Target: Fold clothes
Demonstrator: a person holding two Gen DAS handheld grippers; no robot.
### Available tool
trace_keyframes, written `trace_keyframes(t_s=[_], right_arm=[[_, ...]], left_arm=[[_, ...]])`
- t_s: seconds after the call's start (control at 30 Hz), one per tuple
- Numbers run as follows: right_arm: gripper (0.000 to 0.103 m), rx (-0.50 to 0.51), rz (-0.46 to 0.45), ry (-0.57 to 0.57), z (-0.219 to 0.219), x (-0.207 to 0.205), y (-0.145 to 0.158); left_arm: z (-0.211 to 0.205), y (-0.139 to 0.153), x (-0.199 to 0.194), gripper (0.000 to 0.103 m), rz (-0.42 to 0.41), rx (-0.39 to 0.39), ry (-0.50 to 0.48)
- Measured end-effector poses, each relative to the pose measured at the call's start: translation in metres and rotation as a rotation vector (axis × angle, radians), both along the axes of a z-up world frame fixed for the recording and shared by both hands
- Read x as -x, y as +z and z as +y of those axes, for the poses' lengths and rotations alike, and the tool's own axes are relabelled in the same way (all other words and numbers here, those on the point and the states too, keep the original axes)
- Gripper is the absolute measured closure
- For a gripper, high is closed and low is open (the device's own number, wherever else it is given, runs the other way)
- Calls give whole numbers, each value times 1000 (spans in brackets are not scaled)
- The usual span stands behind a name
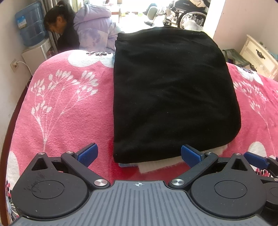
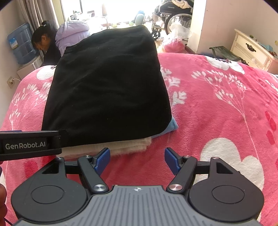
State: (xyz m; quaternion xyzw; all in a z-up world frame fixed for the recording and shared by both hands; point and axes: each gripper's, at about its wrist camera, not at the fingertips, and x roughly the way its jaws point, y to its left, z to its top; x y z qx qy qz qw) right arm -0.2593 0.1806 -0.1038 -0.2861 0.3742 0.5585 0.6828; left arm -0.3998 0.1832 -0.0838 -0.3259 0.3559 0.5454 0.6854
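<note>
A folded black garment (image 1: 173,93) lies on top of a small stack on the pink floral blanket (image 1: 66,111). Under it a cream folded cloth (image 1: 156,166) and a bit of blue cloth (image 1: 126,164) stick out. My left gripper (image 1: 139,153) is open and empty just short of the stack's near edge. In the right wrist view the black garment (image 2: 107,87) sits over the cream cloth (image 2: 128,146) and a light blue cloth (image 2: 171,127). My right gripper (image 2: 137,160) is open and empty, near the stack's right front corner. The left gripper's body (image 2: 29,145) shows at the left.
A person in a lilac jacket (image 1: 93,29) crouches beyond the bed by a water dispenser (image 1: 30,26). A wheelchair (image 1: 187,13) stands in the bright doorway. A cream dresser (image 1: 258,55) and a dark stool (image 1: 234,57) are at the right.
</note>
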Motion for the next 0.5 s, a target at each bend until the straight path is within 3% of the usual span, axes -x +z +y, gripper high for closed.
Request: trace_keyframes(t_s=[0.5], right_arm=[[31,4,1,-2,1,-1,-1]], left_arm=[[0,-1,-1,0,-1,5,0]])
